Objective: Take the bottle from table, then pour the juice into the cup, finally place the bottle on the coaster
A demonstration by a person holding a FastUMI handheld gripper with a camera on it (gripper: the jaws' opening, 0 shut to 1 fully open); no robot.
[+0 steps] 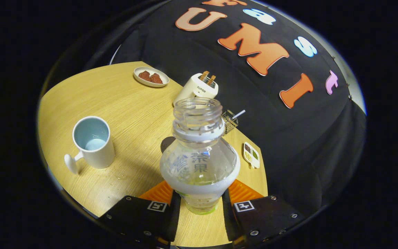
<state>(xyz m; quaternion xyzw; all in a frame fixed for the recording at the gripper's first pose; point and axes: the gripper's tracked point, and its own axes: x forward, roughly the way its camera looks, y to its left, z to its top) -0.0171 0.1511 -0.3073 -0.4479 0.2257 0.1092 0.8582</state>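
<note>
A clear plastic bottle (199, 155) with no cap stands between my two fingers, and my gripper (199, 202) is shut on its lower body. A little liquid shows in its bottom. A white mug (93, 143) with a pale blue inside stands on the wooden table (116, 93) to the left of the bottle, handle toward me, with a little liquid in it. A dark round patch (167, 142), perhaps the coaster, peeks out just behind the bottle's left shoulder; most of it is hidden.
Beyond the bottle stands a white toaster (197, 88) with two slices in it. A small plate (151, 76) of dark food lies far left of it. A wire basket (230, 121) and a small divided dish (251, 154) sit right of the bottle. Droplets (123, 174) lie near the mug.
</note>
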